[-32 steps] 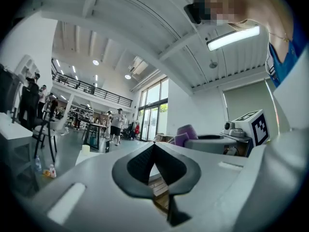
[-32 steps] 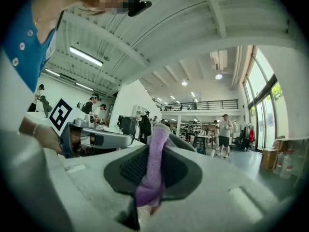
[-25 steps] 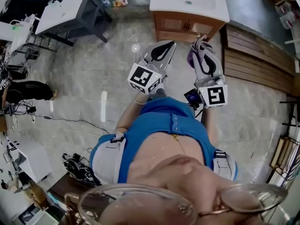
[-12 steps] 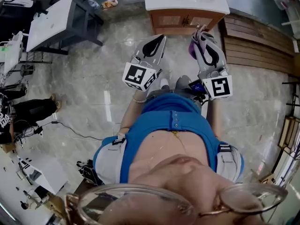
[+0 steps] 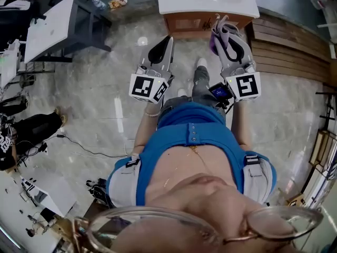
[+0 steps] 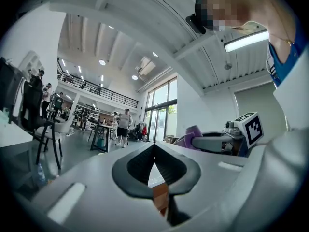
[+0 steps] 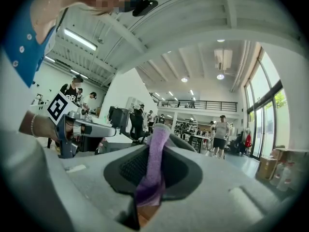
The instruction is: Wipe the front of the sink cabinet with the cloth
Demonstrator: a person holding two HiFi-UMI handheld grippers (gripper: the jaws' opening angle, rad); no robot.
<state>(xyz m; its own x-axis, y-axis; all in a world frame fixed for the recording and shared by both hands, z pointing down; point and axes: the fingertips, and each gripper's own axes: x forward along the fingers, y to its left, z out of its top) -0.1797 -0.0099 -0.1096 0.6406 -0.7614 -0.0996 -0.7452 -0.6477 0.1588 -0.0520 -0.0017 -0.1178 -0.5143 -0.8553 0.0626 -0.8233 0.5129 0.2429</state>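
Note:
The sink cabinet (image 5: 192,24) stands at the top middle of the head view, with a wooden front under a white basin top (image 5: 226,1). My right gripper (image 5: 221,24) is shut on a purple cloth (image 5: 214,42), and its tips are close before the cabinet's front. In the right gripper view the cloth (image 7: 153,162) runs up between the jaws. My left gripper (image 5: 168,40) is shut with nothing in it and points at the floor just short of the cabinet. Its jaws meet in the left gripper view (image 6: 154,145), where the right gripper (image 6: 215,141) shows beside it.
A white table (image 5: 50,22) stands at the left. A person in dark clothes (image 5: 31,126) is low on the floor at the far left, near cables (image 5: 84,146). Wooden planks (image 5: 295,46) lie to the cabinet's right. Small items (image 5: 117,1) lie at its left.
Both grippers have moved forward and closer to the cabinet's front, which now sits higher and nearer in the head view. The right gripper keeps hold of the cloth.

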